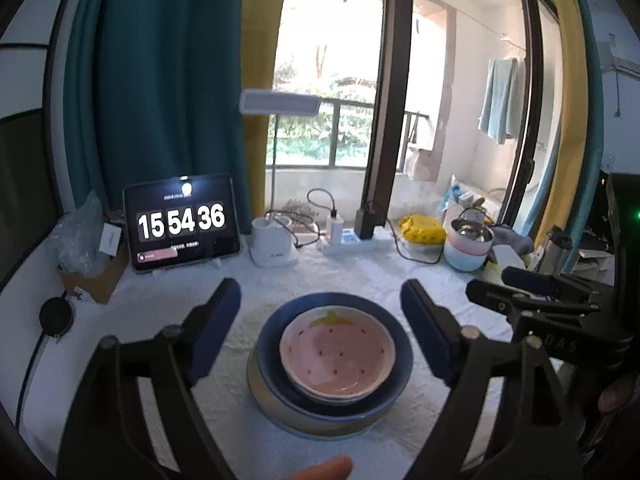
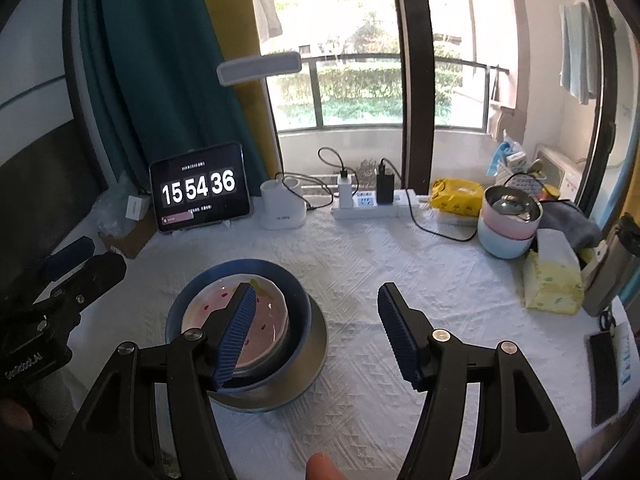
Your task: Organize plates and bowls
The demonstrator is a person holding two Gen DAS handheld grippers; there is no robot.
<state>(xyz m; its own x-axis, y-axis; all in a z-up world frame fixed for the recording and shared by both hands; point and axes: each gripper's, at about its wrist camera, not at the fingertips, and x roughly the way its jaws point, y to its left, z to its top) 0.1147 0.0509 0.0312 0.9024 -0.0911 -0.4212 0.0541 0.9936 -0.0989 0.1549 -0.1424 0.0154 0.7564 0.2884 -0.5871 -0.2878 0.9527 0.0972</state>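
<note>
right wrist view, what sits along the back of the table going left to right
black tablet showing a clock → white plastic lamp base → white power strip with chargers plugged in → yellow soft packet → stacked pink and pale blue bowls with a steel inner

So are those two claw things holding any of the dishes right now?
No. The left gripper and right gripper are both open and empty; the pink strawberry-patterned bowl sits free in the dark blue bowl.
</note>
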